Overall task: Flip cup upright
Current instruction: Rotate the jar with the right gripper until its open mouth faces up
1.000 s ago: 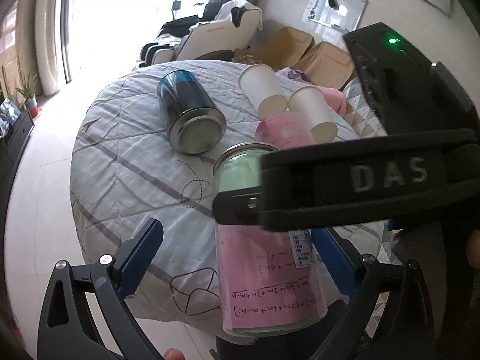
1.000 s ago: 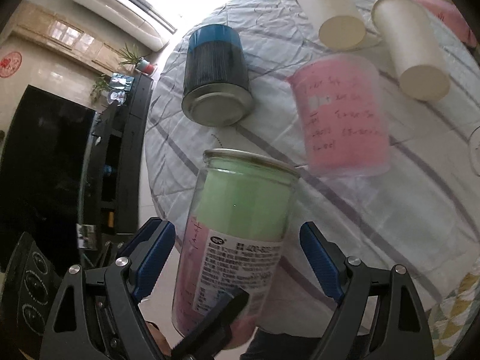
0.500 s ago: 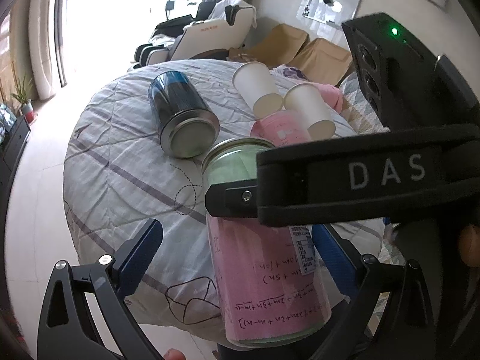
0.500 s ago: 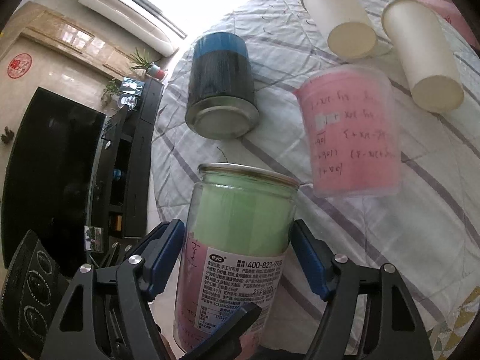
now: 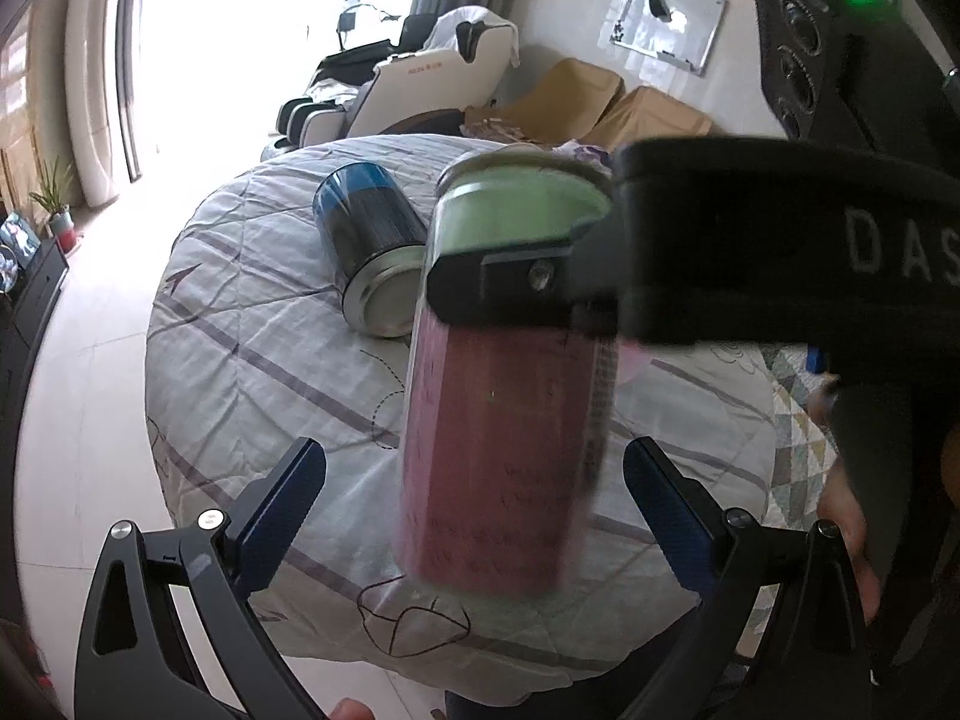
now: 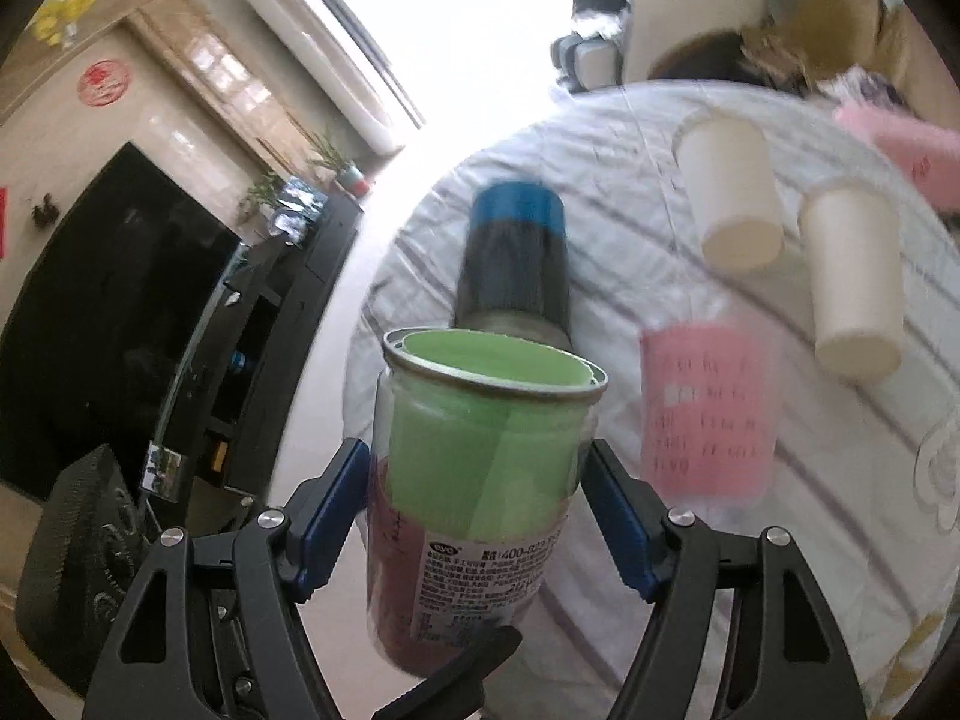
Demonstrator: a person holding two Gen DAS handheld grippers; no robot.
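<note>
A clear cup (image 6: 480,480) with green and pink paper inside and a metal rim stands nearly upright, mouth up, lifted above the table's near edge. My right gripper (image 6: 474,498) is shut on it, blue pads on both sides. In the left wrist view the cup (image 5: 510,420) is blurred and the right gripper's black finger (image 5: 528,288) crosses its upper part. My left gripper (image 5: 474,498) is open, its blue fingers (image 5: 282,504) apart on either side of the cup without touching it.
On the round table with a grey-striped cloth (image 6: 840,540) lie a dark can with a blue end (image 6: 516,264), two white paper cups (image 6: 732,192) (image 6: 852,288) and a pink cup (image 6: 708,414). A TV cabinet (image 6: 180,330) stands left.
My right gripper closed onto the cup and lifted and tilted it toward upright. The left gripper stayed open, and the cup rose in its view.
</note>
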